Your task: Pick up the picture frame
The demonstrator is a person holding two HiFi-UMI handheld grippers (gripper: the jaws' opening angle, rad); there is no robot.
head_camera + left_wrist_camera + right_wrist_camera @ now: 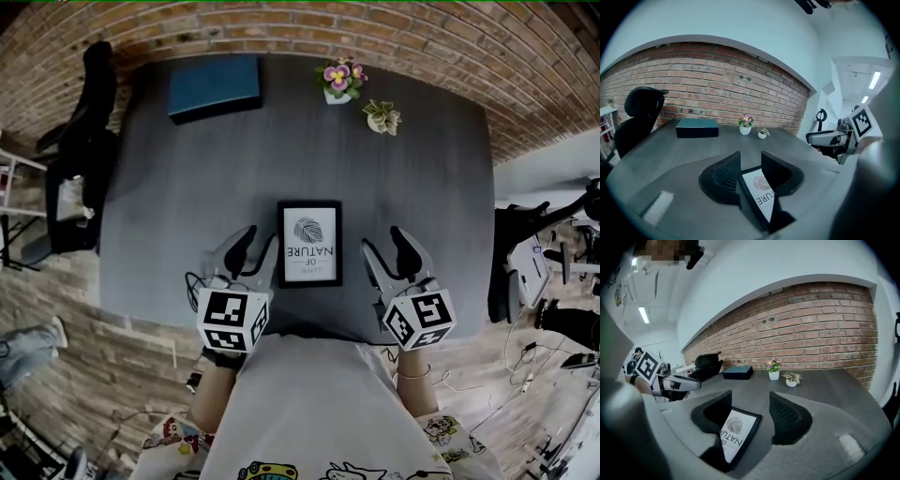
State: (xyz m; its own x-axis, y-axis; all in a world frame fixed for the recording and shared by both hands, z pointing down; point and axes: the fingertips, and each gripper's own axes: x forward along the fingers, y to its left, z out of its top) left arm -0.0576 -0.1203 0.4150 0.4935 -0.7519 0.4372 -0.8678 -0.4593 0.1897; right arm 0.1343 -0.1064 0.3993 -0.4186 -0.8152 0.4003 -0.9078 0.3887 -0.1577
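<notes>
The picture frame point(309, 242) is black with a white print of a fingerprint and lettering. It lies flat on the dark grey table point(187, 206), near the front edge. My left gripper point(254, 249) stands open just left of the frame, its right finger close to the frame's left edge. Just as open, my right gripper point(390, 251) hovers a short way off the frame's right side. In the left gripper view the picture frame point(759, 193) shows below the left gripper point(750, 165). In the right gripper view the picture frame point(735, 432) lies under the left jaw of the right gripper point(750, 405). Neither gripper holds anything.
A dark blue box point(215, 86) sits at the table's far left. A potted pink flower point(339, 80) and a small green plant point(382, 116) stand at the far edge by the brick wall. A black office chair point(89, 141) is to the table's left.
</notes>
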